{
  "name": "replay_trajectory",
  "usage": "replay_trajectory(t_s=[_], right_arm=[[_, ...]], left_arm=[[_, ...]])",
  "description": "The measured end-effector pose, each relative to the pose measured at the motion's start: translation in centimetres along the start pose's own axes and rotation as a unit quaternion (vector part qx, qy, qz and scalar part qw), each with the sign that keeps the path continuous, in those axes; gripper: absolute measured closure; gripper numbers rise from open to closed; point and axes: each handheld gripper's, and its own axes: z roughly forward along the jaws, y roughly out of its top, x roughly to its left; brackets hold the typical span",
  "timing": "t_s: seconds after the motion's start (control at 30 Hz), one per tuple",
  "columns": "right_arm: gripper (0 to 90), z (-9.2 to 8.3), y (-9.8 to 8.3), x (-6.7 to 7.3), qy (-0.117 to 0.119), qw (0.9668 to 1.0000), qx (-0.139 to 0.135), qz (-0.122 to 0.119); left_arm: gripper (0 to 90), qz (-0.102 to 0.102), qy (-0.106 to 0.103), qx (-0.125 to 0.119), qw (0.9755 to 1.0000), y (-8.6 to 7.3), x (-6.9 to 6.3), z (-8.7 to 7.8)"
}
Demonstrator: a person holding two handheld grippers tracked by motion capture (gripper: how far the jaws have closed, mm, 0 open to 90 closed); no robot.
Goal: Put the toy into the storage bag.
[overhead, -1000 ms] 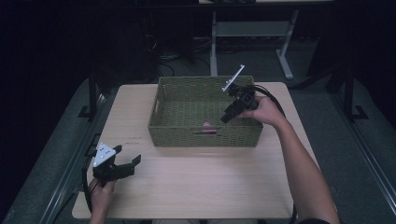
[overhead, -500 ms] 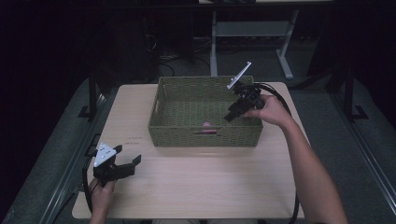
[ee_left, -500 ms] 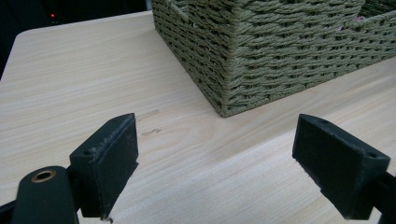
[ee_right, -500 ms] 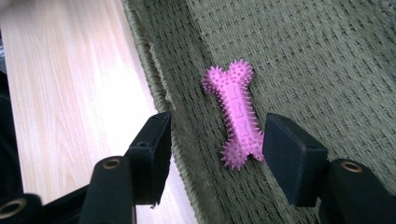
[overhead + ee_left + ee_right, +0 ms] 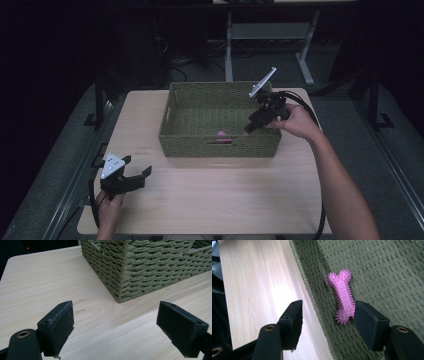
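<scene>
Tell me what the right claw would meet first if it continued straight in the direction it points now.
Probably the pink bone toy on the woven floor of the green basket. The right claw, its jaws open and just widening with nothing between them, points down into the basket above the toy. Depth is unclear; it might touch the weave beside the toy.

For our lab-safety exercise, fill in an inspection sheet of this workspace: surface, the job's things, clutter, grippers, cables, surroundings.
Surface: pale wooden table, bare in front.
Job's things: pink spiky bone toy lying on the floor of the green woven basket, near its front wall.
Clutter: nothing seen.
Grippers: left gripper open, near the table's front left corner; right gripper above the basket, jaws just been opening, toy below them, not held.
Cables: black cable trails from the right gripper.
Surroundings: dark room, grey desk frame behind.
</scene>
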Motion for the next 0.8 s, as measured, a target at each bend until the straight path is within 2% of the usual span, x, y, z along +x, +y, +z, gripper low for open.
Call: replay_trajectory(t_s=[0.5, 0.8], right_arm=[[38.3, -0.6, -1.8, 1.8, 0.0, 0.9999, -0.015, -0.008], [37.8, -1.1, -3.4, 2.8, -0.003, 0.9996, -0.026, -0.011]], left_arm=[[13.9, 0.0, 0.0, 0.001, 1.0, 0.0, 0.0, 0.0], [13.8, 0.001, 0.0, 0.001, 1.0, 0.0, 0.0, 0.0]])
